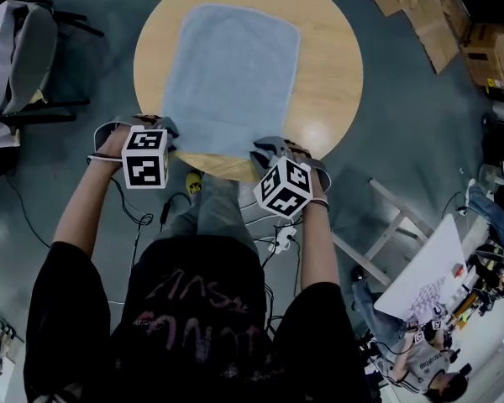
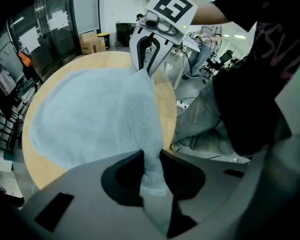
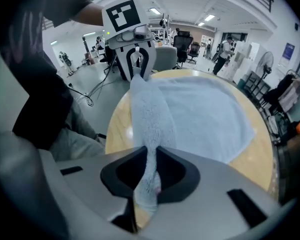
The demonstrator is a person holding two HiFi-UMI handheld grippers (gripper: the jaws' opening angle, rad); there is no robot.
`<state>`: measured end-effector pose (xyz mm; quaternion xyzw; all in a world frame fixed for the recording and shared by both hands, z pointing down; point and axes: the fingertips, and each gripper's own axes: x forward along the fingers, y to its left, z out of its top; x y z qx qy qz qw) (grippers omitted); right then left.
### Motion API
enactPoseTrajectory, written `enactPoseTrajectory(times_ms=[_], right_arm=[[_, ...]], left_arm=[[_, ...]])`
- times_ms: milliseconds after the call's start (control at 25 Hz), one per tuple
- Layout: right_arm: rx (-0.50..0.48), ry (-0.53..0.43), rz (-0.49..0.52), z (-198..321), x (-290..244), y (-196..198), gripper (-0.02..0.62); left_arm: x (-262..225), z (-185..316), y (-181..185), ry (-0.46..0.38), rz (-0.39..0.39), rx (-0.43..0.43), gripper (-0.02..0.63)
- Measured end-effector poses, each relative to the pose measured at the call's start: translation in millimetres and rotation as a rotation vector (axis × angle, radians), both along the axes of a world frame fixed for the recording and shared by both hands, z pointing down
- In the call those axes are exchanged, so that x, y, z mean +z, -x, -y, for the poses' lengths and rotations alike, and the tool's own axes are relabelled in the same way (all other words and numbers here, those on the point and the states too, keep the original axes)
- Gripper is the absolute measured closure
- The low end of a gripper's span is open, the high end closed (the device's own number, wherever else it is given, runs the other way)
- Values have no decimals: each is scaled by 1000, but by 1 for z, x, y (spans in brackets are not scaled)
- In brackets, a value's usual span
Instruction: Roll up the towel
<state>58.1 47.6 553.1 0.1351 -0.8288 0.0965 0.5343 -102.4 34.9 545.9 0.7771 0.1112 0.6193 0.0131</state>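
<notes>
A light blue towel (image 1: 231, 78) lies spread flat on the round wooden table (image 1: 332, 74). Its near edge runs along the table's front rim. My left gripper (image 1: 167, 133) is shut on the near left corner, and in the left gripper view (image 2: 151, 159) the cloth (image 2: 90, 119) is pinched into a ridge between the jaws. My right gripper (image 1: 269, 150) is shut on the near right corner, and the right gripper view (image 3: 150, 159) shows a fold of towel (image 3: 200, 114) squeezed between its jaws. Each gripper shows in the other's view, the right gripper (image 2: 150, 59) and the left gripper (image 3: 135, 59), with the towel's edge stretched between them.
A chair (image 1: 29, 57) stands left of the table. Flattened cardboard (image 1: 428, 15) lies on the floor at the back right. A white table (image 1: 428, 267) with people around it is at the lower right. Cables (image 1: 143, 217) trail on the floor by my legs.
</notes>
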Motion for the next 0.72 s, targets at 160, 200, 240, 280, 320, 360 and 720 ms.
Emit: enactPoseTrajectory(times_ms=[160, 200, 240, 280, 320, 360, 720], right_arm=[[-39, 137, 41, -39, -3, 3, 535], [-34, 144, 51, -40, -4, 3, 534], [-26, 142, 59, -37, -4, 2, 532], [-19, 133, 65, -31, -5, 1, 531], [-12, 119, 67, -23, -6, 0, 528], [-7, 99, 67, -13, -7, -1, 526], [22, -49, 45, 60, -5, -4, 503]], left_arm=[[-6, -27, 3, 113, 5, 8, 506], [-7, -26, 3, 118, -3, -7, 506], [-7, -22, 2, 113, -14, -26, 505], [-8, -16, 2, 97, -24, -46, 503], [-9, -7, 2, 75, -33, -65, 502], [-9, 2, 1, 51, -39, -80, 500], [-3, 70, 2, -99, -75, -189, 482]])
